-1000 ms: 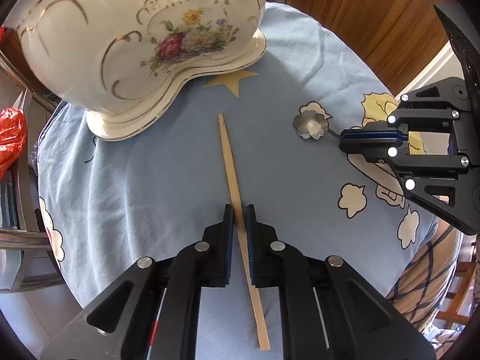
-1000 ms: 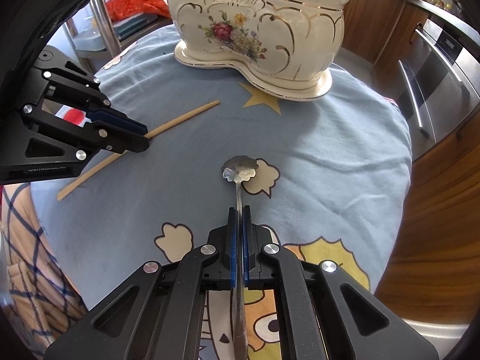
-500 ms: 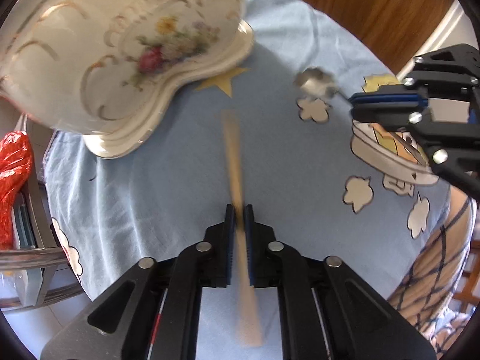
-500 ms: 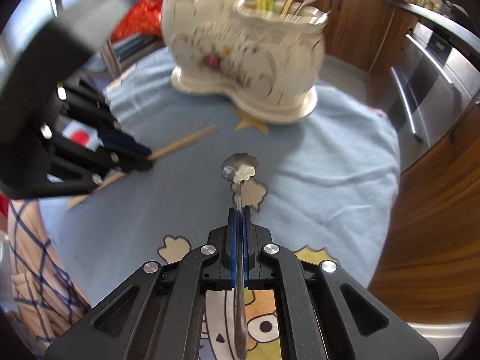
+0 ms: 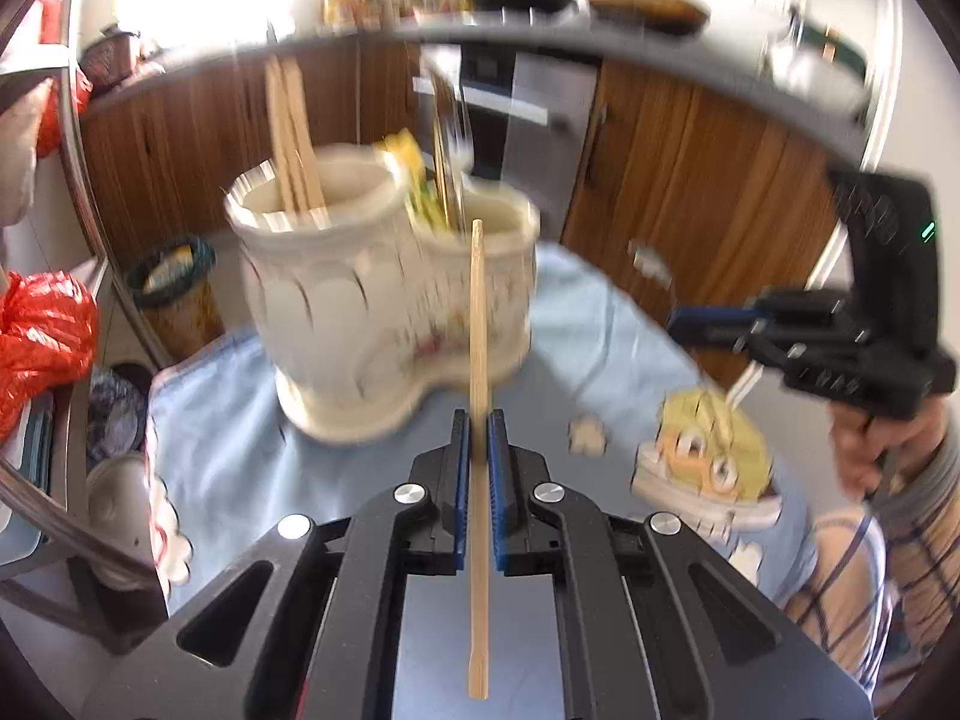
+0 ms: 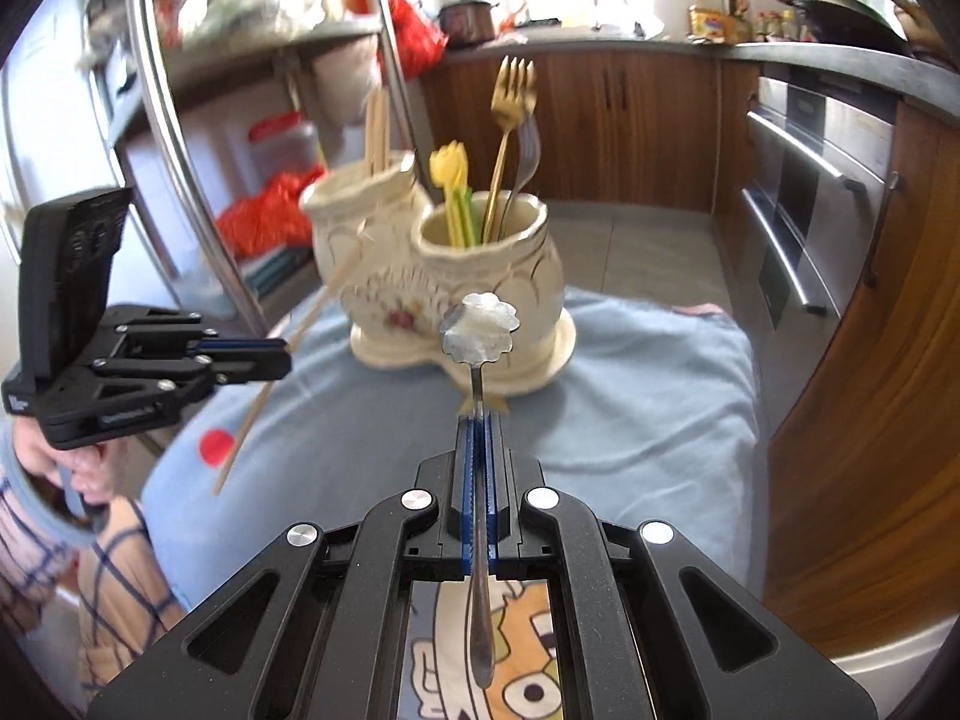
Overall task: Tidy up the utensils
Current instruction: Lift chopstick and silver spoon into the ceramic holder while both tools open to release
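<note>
My left gripper (image 5: pixel 478 420) is shut on a wooden chopstick (image 5: pixel 477 324) and holds it up in the air, pointing at the cream two-cup ceramic holder (image 5: pixel 360 324). My right gripper (image 6: pixel 478 426) is shut on a silver flower-bowl spoon (image 6: pixel 480 330), also lifted, in front of the holder (image 6: pixel 480 294). The holder's left cup has chopsticks (image 6: pixel 377 132), the right cup has forks (image 6: pixel 510 120) and a yellow utensil. Each gripper shows in the other's view: the left gripper (image 6: pixel 282 354) with the chopstick (image 6: pixel 252 414), the right gripper (image 5: pixel 678 321) with its blurred spoon.
The table wears a light blue cartoon cloth (image 6: pixel 630 408). A metal rack (image 6: pixel 174 138) with red bags stands to the left. Wooden cabinets and an oven (image 6: pixel 810 210) lie behind and right. The person's plaid sleeve (image 6: pixel 90 570) is low left.
Both grippers lifted their utensils off the cloth and tilted up, so the views now look level at the holder's openings. The chopstick and spoon stay clamped.
</note>
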Tool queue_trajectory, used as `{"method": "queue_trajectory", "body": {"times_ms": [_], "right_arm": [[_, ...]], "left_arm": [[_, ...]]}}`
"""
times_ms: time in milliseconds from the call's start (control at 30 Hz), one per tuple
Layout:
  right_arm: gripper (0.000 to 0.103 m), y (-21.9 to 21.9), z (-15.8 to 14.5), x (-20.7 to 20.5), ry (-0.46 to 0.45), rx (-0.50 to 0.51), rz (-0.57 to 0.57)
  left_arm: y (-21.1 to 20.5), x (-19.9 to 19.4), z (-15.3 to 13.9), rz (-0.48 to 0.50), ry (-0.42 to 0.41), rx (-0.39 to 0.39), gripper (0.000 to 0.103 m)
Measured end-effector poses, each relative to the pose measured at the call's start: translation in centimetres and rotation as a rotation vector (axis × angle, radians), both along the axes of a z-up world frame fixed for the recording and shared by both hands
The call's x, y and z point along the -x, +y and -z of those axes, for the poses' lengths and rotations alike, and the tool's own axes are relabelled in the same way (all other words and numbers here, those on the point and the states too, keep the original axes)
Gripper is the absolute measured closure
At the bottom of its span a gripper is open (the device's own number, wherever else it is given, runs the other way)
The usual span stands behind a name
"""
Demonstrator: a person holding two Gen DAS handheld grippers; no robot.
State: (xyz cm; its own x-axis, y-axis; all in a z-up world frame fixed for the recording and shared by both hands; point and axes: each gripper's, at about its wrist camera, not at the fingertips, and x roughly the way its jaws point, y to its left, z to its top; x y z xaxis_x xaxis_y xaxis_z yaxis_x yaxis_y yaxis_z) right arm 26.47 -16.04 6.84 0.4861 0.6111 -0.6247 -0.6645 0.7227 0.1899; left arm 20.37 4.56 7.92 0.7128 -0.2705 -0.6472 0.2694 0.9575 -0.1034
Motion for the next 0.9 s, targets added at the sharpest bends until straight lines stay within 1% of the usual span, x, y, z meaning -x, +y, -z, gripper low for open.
{"method": "queue_trajectory", "body": {"times_ms": [33,100,167,233,300,467,600,767,900], "right_arm": [[0.099,0.0,-0.2,-0.2,-0.002,-0.019,0.003],[0.099,-0.1,-0.5,-0.2,-0.013,-0.04,0.006],[0.099,0.0,-0.9,-0.5,-0.025,-0.068,0.004],[0.099,0.2,-1.4,-0.7,-0.04,-0.092,0.007],[0.099,0.2,-1.8,-1.0,-0.051,-0.12,0.011],[0.099,0.6,-3.0,-2.6,-0.086,-0.193,0.032],[0.099,1.3,-4.0,-3.9,-0.115,-0.231,0.035],[0.099,2.1,-6.0,-5.3,-0.182,-0.295,0.046],[0.099,2.9,-7.0,-5.9,-0.232,-0.338,0.047]], "left_arm": [[0.6,-0.1,-0.1,-0.002,-0.022,0.01,0.097],[1.2,0.8,-1.1,-0.01,-0.097,0.032,0.097],[2.1,1.4,-2.0,-0.017,-0.153,0.051,0.097],[2.3,1.4,-2.7,-0.041,-0.193,0.06,0.097],[2.5,1.2,-3.2,-0.045,-0.228,0.084,0.097],[2.6,0.4,-4.3,-0.068,-0.302,0.094,0.097],[3.0,-0.3,-5.1,-0.091,-0.357,0.103,0.097],[4.0,-1.4,-7.1,-0.12,-0.431,0.144,0.097],[4.6,-2.0,-8.5,-0.138,-0.493,0.167,0.097]]}}
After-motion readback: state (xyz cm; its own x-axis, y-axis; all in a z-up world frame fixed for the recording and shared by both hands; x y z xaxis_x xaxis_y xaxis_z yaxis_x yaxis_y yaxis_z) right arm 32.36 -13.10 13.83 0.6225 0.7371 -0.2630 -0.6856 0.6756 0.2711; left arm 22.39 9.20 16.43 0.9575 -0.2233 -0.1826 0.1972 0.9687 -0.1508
